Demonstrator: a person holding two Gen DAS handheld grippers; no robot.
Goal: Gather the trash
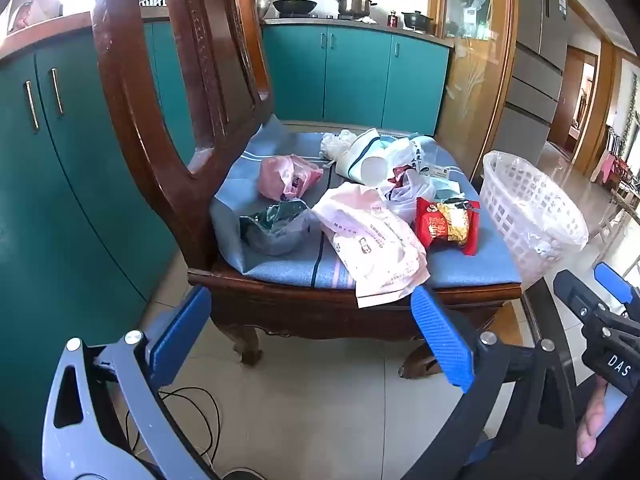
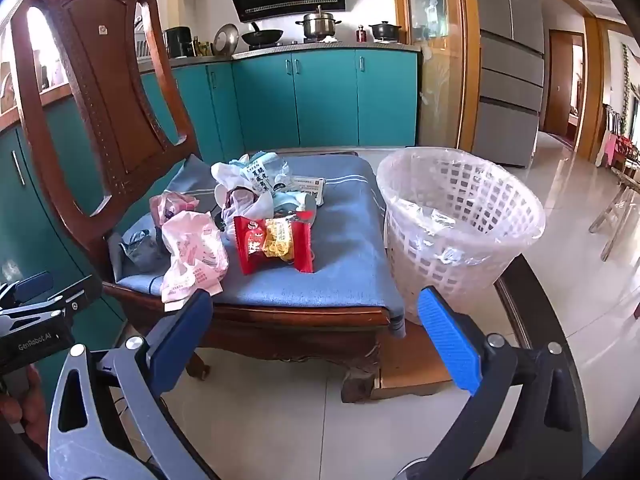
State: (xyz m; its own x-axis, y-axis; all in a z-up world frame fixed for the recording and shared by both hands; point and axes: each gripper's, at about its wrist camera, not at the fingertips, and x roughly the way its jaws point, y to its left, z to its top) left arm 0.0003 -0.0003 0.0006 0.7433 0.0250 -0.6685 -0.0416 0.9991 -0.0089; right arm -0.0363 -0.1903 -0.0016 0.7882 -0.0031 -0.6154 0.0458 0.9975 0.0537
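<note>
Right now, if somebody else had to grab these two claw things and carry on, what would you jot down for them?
Left gripper: open, empty, short of the chair's front edge.
Right gripper: open, empty, also in front of the chair.
Trash: all on the blue cushion of the wooden chair: red snack wrapper, pale pink bag hanging over the front edge, smaller pink bag, dark green wrapper, and a heap of white bags and packaging at the back.
Bin: white lined basket on the floor, right beside the chair.
Done: nothing picked up yet.
Left: move every piece into the basket.

Home kitchen: stove pots (image 2: 318, 24), teal cabinets (image 2: 324, 96)
</note>
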